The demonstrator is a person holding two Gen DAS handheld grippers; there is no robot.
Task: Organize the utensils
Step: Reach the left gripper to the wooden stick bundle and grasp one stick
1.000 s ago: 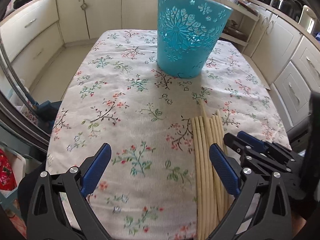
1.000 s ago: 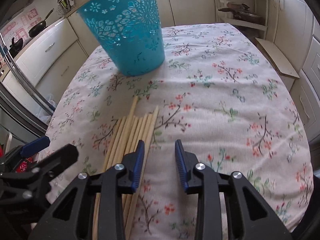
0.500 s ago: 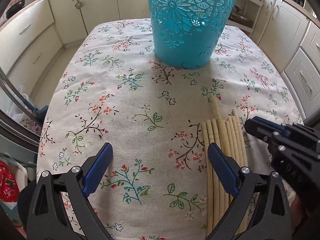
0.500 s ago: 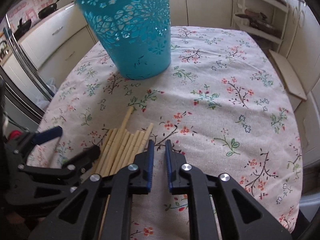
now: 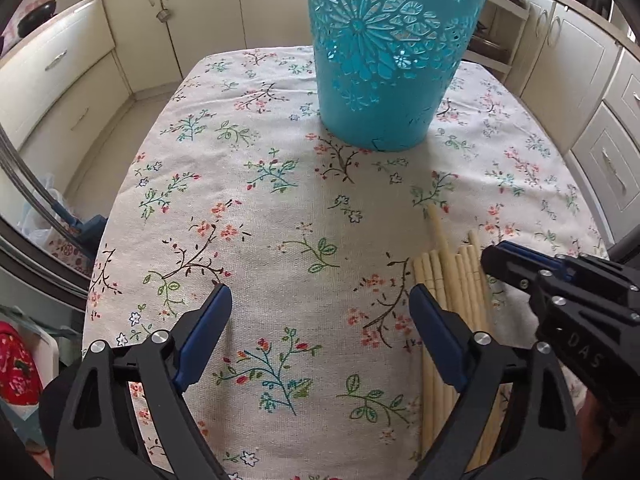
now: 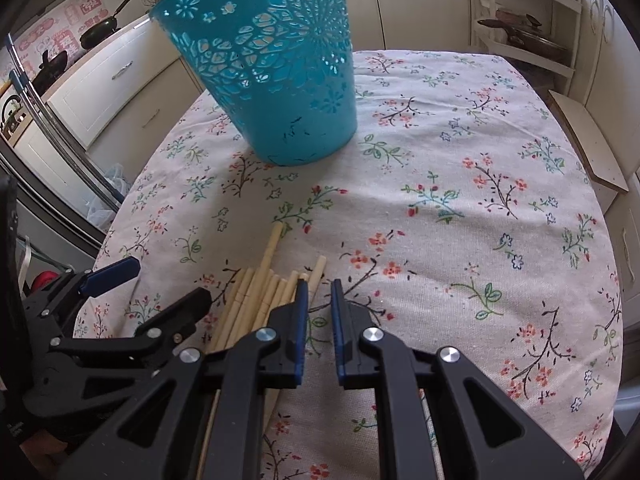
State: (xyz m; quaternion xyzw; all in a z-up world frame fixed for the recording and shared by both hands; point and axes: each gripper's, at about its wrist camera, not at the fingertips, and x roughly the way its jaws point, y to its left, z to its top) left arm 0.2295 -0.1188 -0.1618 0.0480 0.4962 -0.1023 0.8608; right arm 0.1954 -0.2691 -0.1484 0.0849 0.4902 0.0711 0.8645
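Note:
A bundle of pale wooden chopsticks (image 5: 452,280) lies on the floral tablecloth (image 5: 256,216), pointing toward a turquoise perforated basket (image 5: 384,56) that stands upright further back. My left gripper (image 5: 320,304) is wide open and empty, with its right finger just left of the bundle. My right gripper (image 6: 319,300) is narrowly open with nothing between its pads, hovering just right of the chopsticks (image 6: 260,292). The basket (image 6: 272,76) also shows in the right wrist view. Each gripper shows in the other's view, the right one (image 5: 560,292) and the left one (image 6: 112,304).
Cream kitchen cabinets (image 5: 80,80) surround the table. An open shelf with pans (image 6: 520,28) stands at the back right. The table edge (image 6: 600,184) drops off on the right. A steel fridge handle (image 6: 52,128) is on the left.
Both grippers have moved forward toward the basket. My right gripper's jaws narrowed from a wider gap a second ago and have opened very slightly since half a second ago. The left jaws stay wide open.

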